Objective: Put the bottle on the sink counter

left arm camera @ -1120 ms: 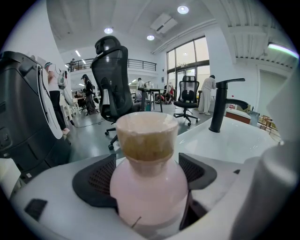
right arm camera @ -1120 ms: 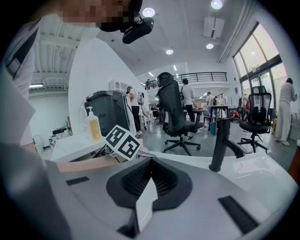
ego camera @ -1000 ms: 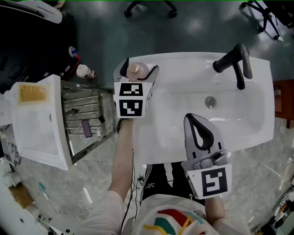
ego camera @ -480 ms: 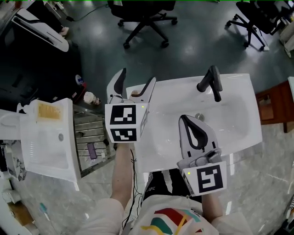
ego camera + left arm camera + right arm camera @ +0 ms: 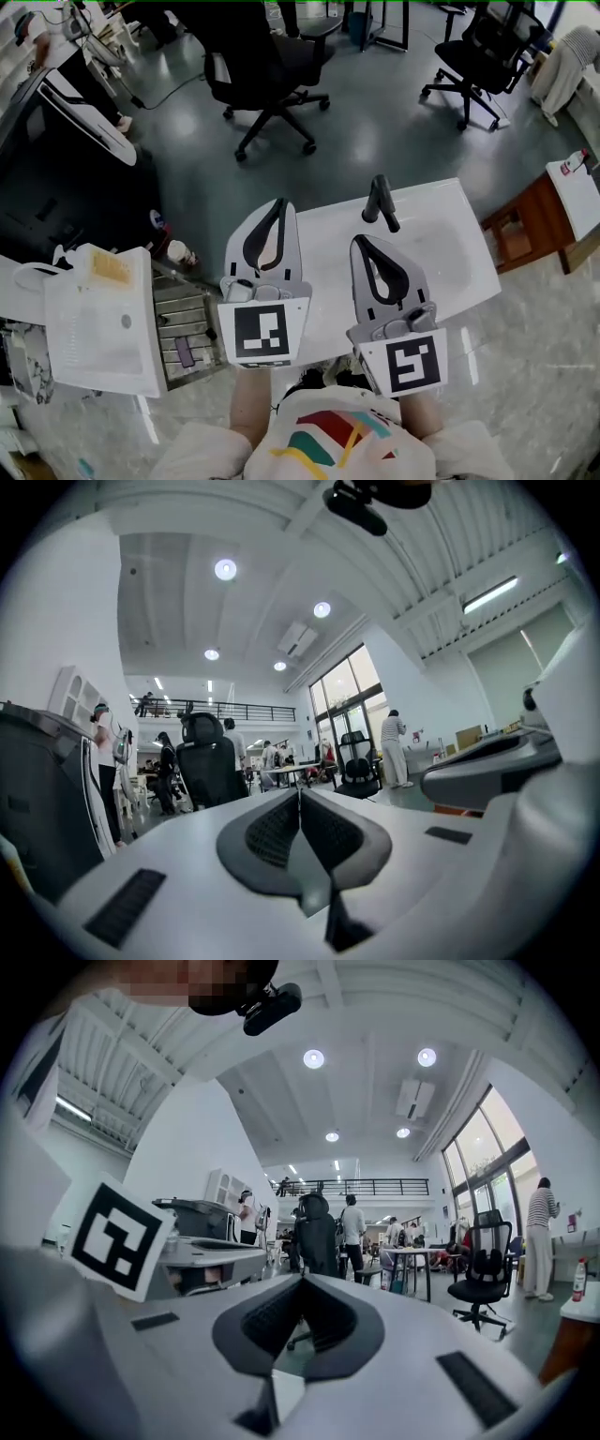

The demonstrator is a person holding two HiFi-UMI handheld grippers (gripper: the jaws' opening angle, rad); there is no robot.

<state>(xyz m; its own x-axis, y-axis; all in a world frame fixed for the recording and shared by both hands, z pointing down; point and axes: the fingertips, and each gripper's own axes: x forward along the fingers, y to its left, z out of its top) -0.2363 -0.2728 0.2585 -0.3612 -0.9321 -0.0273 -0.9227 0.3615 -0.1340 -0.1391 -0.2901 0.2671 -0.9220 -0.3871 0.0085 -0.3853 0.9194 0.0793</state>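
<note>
Both grippers are held up over the white sink, pointing out into the room. The left gripper hangs over the sink's left corner. Its jaws are closing and meet at the tips with nothing between them. A pinkish patch shows through the loop of its jaws; it may be the bottle on the counter, but I cannot tell. The right gripper hovers over the basin, shut and empty. Its marker cube shows at the left of the right gripper view.
A black faucet stands at the sink's far edge. A white bin and a metal rack sit to the left. A wooden stool is at the right, office chairs behind. A small container stands on the floor.
The left jaws stood open around the bottle on the sink's left corner; now they are shut and drawn back off it. Both grippers tilted upward and the head view widened.
</note>
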